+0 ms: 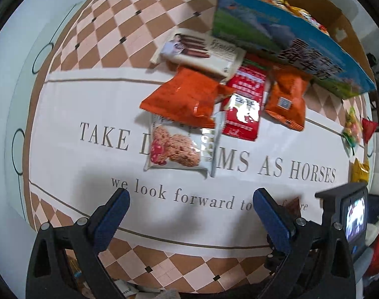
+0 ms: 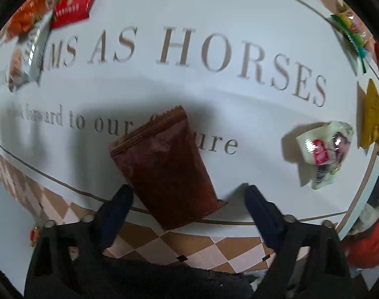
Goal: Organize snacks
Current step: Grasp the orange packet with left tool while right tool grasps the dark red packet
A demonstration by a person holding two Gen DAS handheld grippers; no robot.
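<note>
Left hand-held gripper (image 1: 190,199): jaws wide apart, nothing btwn them, hovering over the desk (image 1: 90,104) w/ its printed cloth. Ahead of it a snack pile: cookie pack (image 1: 175,147) nearest, orange bag (image 1: 184,97) overlapping its top edge, red pack (image 1: 244,104) just right of that, 2nd orange bag (image 1: 286,97) further right, white wafer pack (image 1: 202,49) behind. Blue box (image 1: 276,32) stands behind the pile, more snacks inside.

Right hand-held gripper (image 2: 189,194): jaws apart, brown pack (image 2: 164,167) lying flat on the desk btwn them; contact w/ fingers can't tell. Pale green pack (image 2: 324,149) to its right, yellow pack (image 2: 373,122) near the desk edge.
</note>
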